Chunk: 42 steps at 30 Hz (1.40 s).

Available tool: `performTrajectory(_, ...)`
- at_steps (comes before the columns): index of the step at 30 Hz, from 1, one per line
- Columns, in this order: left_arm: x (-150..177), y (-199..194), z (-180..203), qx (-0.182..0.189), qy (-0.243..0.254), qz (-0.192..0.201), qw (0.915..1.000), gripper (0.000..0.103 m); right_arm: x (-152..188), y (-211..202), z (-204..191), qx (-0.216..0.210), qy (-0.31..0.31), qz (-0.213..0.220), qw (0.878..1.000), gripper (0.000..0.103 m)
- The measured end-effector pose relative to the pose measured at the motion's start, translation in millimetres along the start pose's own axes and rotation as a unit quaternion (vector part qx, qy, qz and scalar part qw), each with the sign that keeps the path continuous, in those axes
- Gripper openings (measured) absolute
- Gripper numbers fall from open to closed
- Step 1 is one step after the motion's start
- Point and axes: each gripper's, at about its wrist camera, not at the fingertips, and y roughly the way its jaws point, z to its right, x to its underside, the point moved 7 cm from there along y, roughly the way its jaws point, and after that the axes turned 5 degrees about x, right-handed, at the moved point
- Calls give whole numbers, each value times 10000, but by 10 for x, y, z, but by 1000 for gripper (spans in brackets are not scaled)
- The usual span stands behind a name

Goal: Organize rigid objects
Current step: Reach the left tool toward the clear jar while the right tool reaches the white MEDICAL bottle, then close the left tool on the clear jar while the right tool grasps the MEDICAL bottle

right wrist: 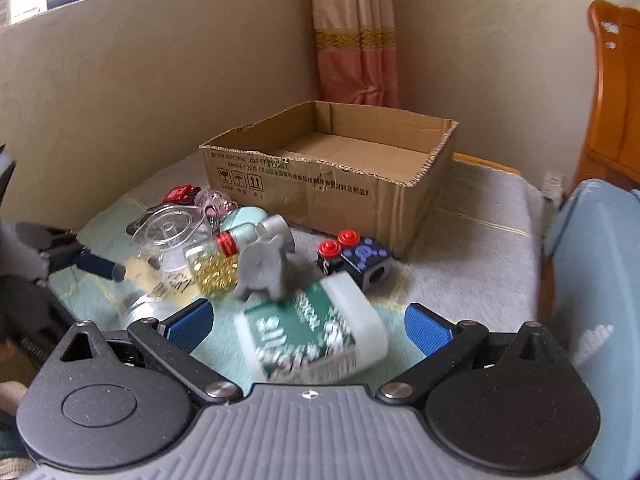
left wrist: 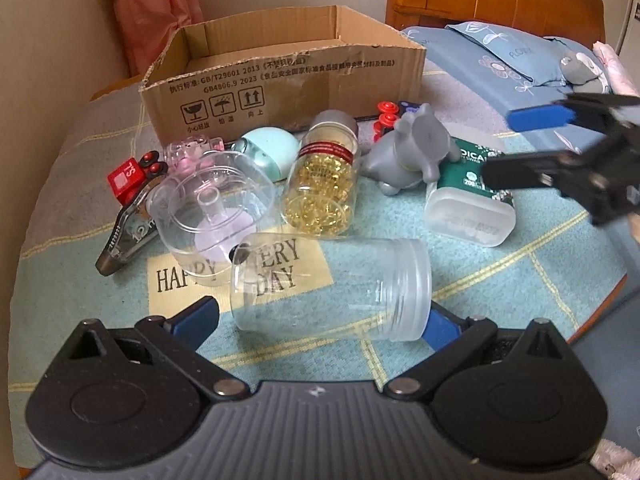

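Left wrist view: I see one clear plastic jar (left wrist: 332,288) lying on its side between my left gripper's (left wrist: 320,324) spread blue fingers, and one open cardboard box (left wrist: 280,80) behind. Right wrist view: my right gripper (right wrist: 310,326) hangs low, spread wide around one green-labelled white box (right wrist: 316,336).

Blanket (left wrist: 240,280) reads "HAPPY EVERY DAY"; red cube (left wrist: 125,181) "TS".

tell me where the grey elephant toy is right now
The grey elephant toy lies on the bed cover in front of the cardboard box, between the bottle of yellow capsules and the green-labelled swab box.
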Motion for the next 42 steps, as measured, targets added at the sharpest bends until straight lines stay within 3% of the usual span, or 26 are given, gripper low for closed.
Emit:
performTrajectory(6, 11, -16, 1, -30, 42, 24, 10000, 102, 4, 264, -18, -231, -43, -385, 9990, 103)
performTrajectory(13, -13, -20, 19, -26, 177, 184, 9997, 102, 200, 79, -167, -216, -39, -532, 9983, 103)
performTrajectory(18, -40, -46, 22, 104, 189, 400, 9990, 97, 327, 32, -218, 147, -201, -630, 9977, 103)
performTrajectory(20, -48, -52, 46, 242, 201, 416, 9986, 90, 352, 42, -226, 332, -244, -656, 9970, 103)
performTrajectory(31, 42, -212, -45, 94, 504, 359, 9980, 90, 270, 220, -363, 1018, -469, -581, 9920, 103)
performTrajectory(35, 95, -180, -121, 56, 421, 293, 9987, 90, 268, 219, -366, 1393, -512, -612, 9870, 89)
performTrajectory(42, 74, -160, -109, 119, 404, 332, 9986, 90, 396, 21, -344, 1328, -198, -861, 9872, 87)
